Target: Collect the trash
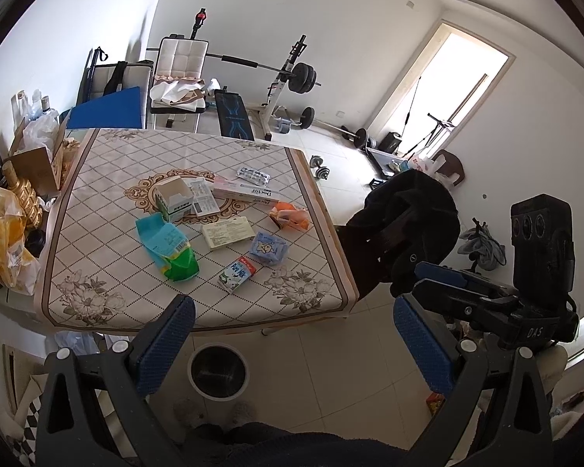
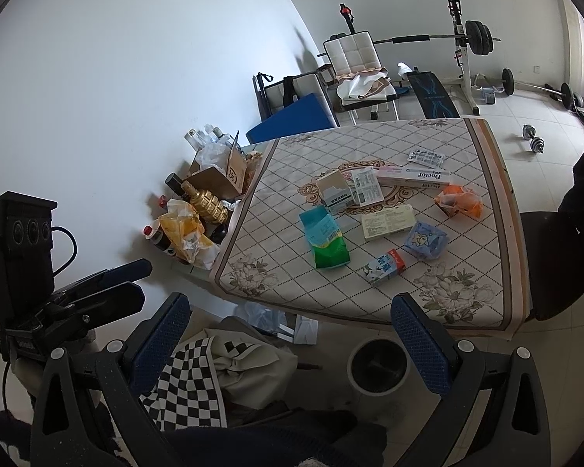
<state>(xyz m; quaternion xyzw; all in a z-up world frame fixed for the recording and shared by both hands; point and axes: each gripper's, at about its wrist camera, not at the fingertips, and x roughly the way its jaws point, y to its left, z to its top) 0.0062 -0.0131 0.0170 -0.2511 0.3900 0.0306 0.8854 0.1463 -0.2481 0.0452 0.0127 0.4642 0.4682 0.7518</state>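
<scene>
**Start of pickup: both grippers empty, trash all on the tabletop**

Left gripper spread wide, nothing between its fingers. Right gripper same: wide, empty. Both hang off the near edge of the table, above the floor, well short of any item.

The bin stands on the floor just under the near edge; looks empty, though its inside is dark, so hard to be sure.

Trash is scattered across the middle of the tabletop. The milk carton is closest to the near edge. The green and blue pouch is toward the near-left. The blue tissue pack and orange wrapper are toward the right edge. A cream leaflet box lies at centre. Behind it sit the open green-white box, the long toothpaste box and the blister pack, toward the far side.

Judged step: approach, no item taken yet. Next move likely calls for reaching forward over the near edge and lowering one open gripper around the milk carton. It lies flat and skewed, so the fingers should straddle its narrow sides before closing, then carry it down to the bin.
</scene>
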